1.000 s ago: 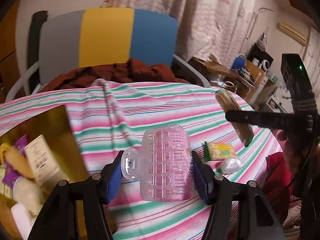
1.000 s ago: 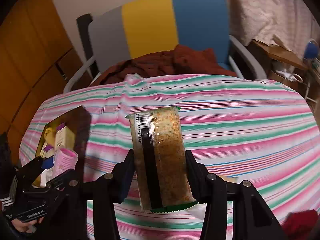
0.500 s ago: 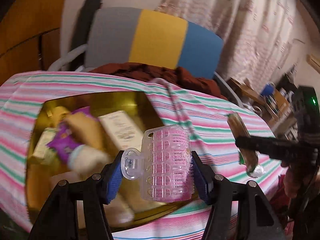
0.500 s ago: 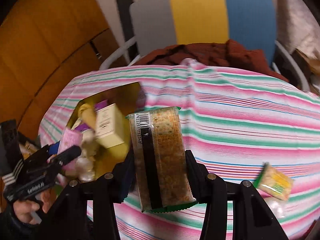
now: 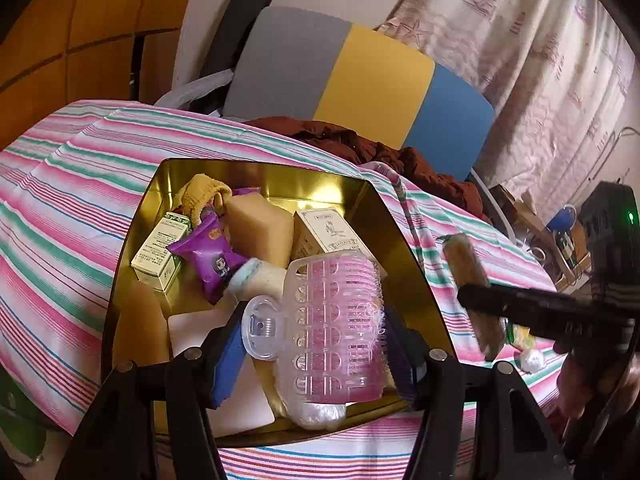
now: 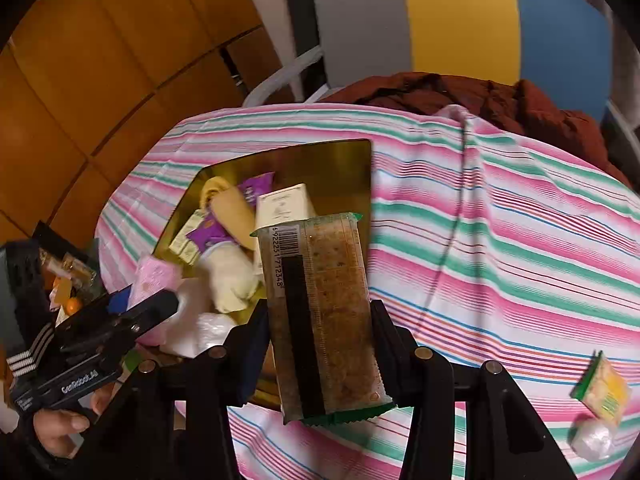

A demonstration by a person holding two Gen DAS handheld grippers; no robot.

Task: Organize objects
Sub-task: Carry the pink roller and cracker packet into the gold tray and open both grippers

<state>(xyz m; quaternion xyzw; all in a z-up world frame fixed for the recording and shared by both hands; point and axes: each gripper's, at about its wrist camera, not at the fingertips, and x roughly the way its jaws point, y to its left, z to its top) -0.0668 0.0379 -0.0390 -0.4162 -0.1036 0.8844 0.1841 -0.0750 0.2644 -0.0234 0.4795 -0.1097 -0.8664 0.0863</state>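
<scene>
The left tool (image 5: 316, 344) is clamped on a pink hair roller (image 5: 336, 328), its blue pads pressing both sides; the roller's long axis runs away from the camera, with a clear clip at its left. It hangs over the near part of a gold tin (image 5: 384, 216) on the striped bench (image 5: 60, 208). The roller hides much of the tin's near contents; a purple packet (image 5: 208, 256), a green-and-white box (image 5: 158, 256) and a pale sponge block (image 5: 260, 228) show behind it. The right tool (image 6: 320, 344) grips a long cracker packet (image 6: 324, 312), standing lengthwise along the fingers, barcode end forward, above the tin's right edge. Its lower end is partly cut off by the fingers. A small yellow packet (image 6: 604, 390) and a crumpled clear wrapper (image 6: 592, 438) lie apart at the right.
</scene>
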